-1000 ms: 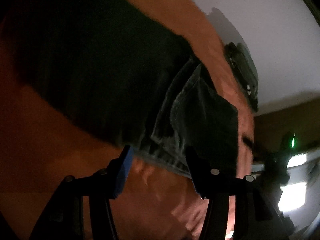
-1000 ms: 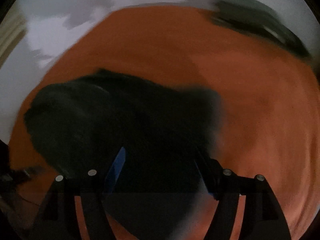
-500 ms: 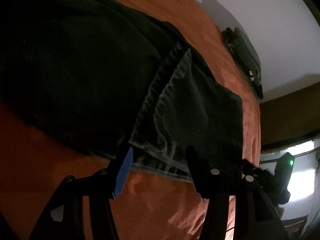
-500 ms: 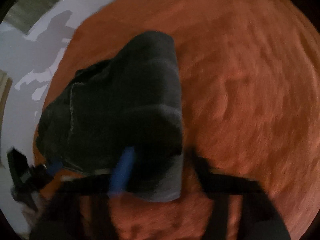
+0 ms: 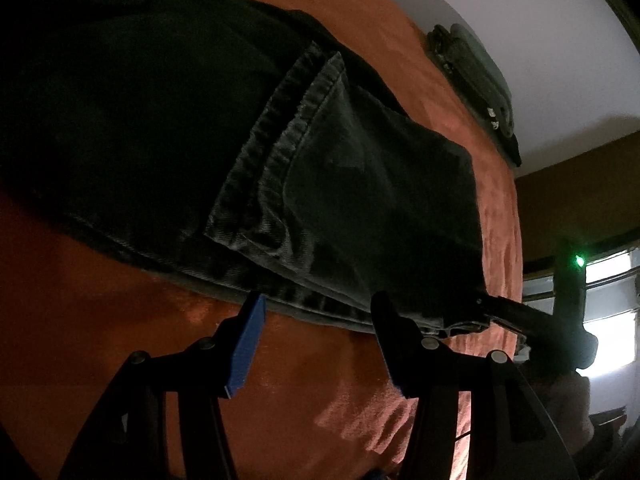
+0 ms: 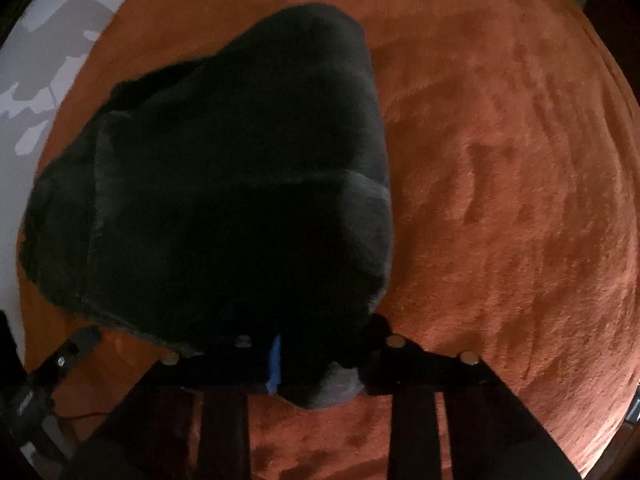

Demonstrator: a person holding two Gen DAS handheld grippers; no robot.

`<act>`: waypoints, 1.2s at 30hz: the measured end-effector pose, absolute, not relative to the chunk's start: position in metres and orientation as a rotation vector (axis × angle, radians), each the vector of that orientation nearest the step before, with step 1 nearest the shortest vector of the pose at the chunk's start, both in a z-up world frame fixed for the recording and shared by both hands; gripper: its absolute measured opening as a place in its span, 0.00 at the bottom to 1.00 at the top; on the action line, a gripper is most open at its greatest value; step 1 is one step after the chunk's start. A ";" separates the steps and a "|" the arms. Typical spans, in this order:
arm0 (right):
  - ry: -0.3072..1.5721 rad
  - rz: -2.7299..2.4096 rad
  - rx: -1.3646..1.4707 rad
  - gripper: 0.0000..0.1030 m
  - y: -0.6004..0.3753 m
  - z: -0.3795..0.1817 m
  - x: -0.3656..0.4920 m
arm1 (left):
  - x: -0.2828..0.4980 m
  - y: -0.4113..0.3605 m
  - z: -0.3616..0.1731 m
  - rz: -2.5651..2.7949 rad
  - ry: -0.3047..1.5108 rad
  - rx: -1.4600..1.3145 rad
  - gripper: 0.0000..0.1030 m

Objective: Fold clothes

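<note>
Where the orange blanket (image 5: 132, 312) covers the bed, a pair of dark denim jeans (image 5: 168, 120) is seen lying folded across it, with the stitched leg hems (image 5: 276, 152) turned back over the upper layer and the long folded edge running toward the near edge of the blanket. In the left wrist view, the left gripper (image 5: 316, 340) is held over bare blanket just beside that folded edge; its jaws stand apart, the blue pad (image 5: 246, 350) on one side and the dark finger (image 5: 394, 344) on the other, and no cloth lies between them. At the jeans' corner toward the right edge of this view, the right gripper (image 5: 536, 320) is seen reaching in, a green light showing on its body. In the right wrist view, the right gripper (image 6: 316, 360) is closing, and a bunched corner of the jeans (image 6: 240, 168) is caught between its jaws, the cloth rising in a thick fold directly ahead of them; whether the pads already press firmly cannot be told with certainty, though cloth fills the gap. Along the far edge of the blanket, beside the pale wall (image 5: 540, 40), a folded grey-green garment (image 5: 476, 72) is laid, well apart from the jeans.
</note>
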State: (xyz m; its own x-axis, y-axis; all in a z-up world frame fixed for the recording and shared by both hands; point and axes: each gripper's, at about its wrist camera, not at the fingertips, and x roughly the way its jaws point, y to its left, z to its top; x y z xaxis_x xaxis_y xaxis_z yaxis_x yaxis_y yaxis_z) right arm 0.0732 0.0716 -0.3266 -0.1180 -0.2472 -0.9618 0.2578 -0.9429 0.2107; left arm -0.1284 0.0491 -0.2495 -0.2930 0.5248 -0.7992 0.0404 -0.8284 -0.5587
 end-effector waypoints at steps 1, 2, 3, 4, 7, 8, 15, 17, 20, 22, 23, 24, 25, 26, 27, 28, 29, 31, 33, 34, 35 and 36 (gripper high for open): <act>-0.003 -2.134 1.803 0.20 0.077 -0.322 0.075 | -0.127 0.045 -0.250 2.189 -0.709 -1.640 0.55; -0.080 -2.128 1.805 0.19 0.091 -0.321 0.074 | -0.125 0.041 -0.251 2.190 -0.714 -1.643 0.55; -0.156 -2.122 1.807 0.18 0.104 -0.319 0.073 | -0.125 0.039 -0.253 2.190 -0.727 -1.650 0.55; -0.246 -2.105 1.816 0.18 0.118 -0.323 0.068 | -0.126 0.036 -0.255 2.187 -0.741 -1.659 0.55; -0.609 -2.005 1.834 0.15 0.168 -0.354 0.061 | -0.127 0.032 -0.259 2.180 -0.772 -1.672 0.55; -0.709 -1.962 1.807 0.15 0.182 -0.366 0.060 | -0.127 0.032 -0.260 2.179 -0.775 -1.671 0.55; -0.438 -1.938 1.653 0.19 0.182 -0.361 0.055 | -0.126 0.040 -0.266 2.147 -0.753 -1.688 0.55; -0.360 -1.939 1.674 0.21 0.176 -0.354 0.051 | -0.125 0.039 -0.266 2.144 -0.761 -1.692 0.55; -0.446 -1.916 1.731 0.43 0.179 -0.356 0.045 | -0.126 0.041 -0.266 2.140 -0.756 -1.688 0.55; -0.489 -1.916 1.742 0.48 0.178 -0.359 0.052 | -0.126 0.042 -0.266 2.135 -0.751 -1.686 0.55; -0.475 -1.935 1.737 0.47 0.178 -0.358 0.056 | -0.126 0.042 -0.266 2.133 -0.750 -1.685 0.55; -0.460 -1.954 1.731 0.31 0.179 -0.357 0.060 | -0.127 0.041 -0.266 2.130 -0.756 -1.684 0.55; -0.421 -1.967 1.719 0.24 0.179 -0.360 0.064 | -0.127 0.040 -0.266 2.127 -0.762 -1.682 0.55; -0.466 -1.964 1.713 0.22 0.181 -0.357 0.064 | -0.127 0.038 -0.266 2.126 -0.774 -1.680 0.55; -0.510 -1.960 1.706 0.17 0.184 -0.354 0.065 | -0.128 0.035 -0.266 2.126 -0.788 -1.674 0.55; -0.555 -1.955 1.699 0.13 0.187 -0.351 0.065 | -0.128 0.031 -0.265 2.129 -0.810 -1.660 0.55; -0.600 -1.950 1.691 0.12 0.189 -0.349 0.065 | -0.129 0.028 -0.265 2.134 -0.829 -1.647 0.55; -0.673 -1.924 1.664 0.11 0.203 -0.353 0.065 | -0.130 0.025 -0.263 2.149 -0.845 -1.632 0.55; -0.692 -1.911 1.639 0.11 0.218 -0.363 0.065 | -0.132 0.022 -0.264 2.154 -0.859 -1.623 0.55; -0.776 -1.860 1.643 0.11 0.224 -0.379 0.063 | -0.133 0.022 -0.264 2.151 -0.865 -1.621 0.55; -0.858 -1.808 1.645 0.11 0.229 -0.395 0.062 | -0.134 0.022 -0.265 2.149 -0.867 -1.620 0.55; -0.901 -1.771 1.626 0.11 0.233 -0.400 0.063 | -0.135 0.023 -0.265 2.148 -0.857 -1.623 0.55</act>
State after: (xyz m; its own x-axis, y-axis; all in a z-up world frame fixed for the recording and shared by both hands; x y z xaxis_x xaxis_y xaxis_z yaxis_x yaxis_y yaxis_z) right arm 0.0634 0.2326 -0.3995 -0.1015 -0.7835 -0.6131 -0.0343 -0.6131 0.7892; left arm -0.1352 0.0228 -0.2650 -0.3069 0.5761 -0.7576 0.1033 -0.7712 -0.6282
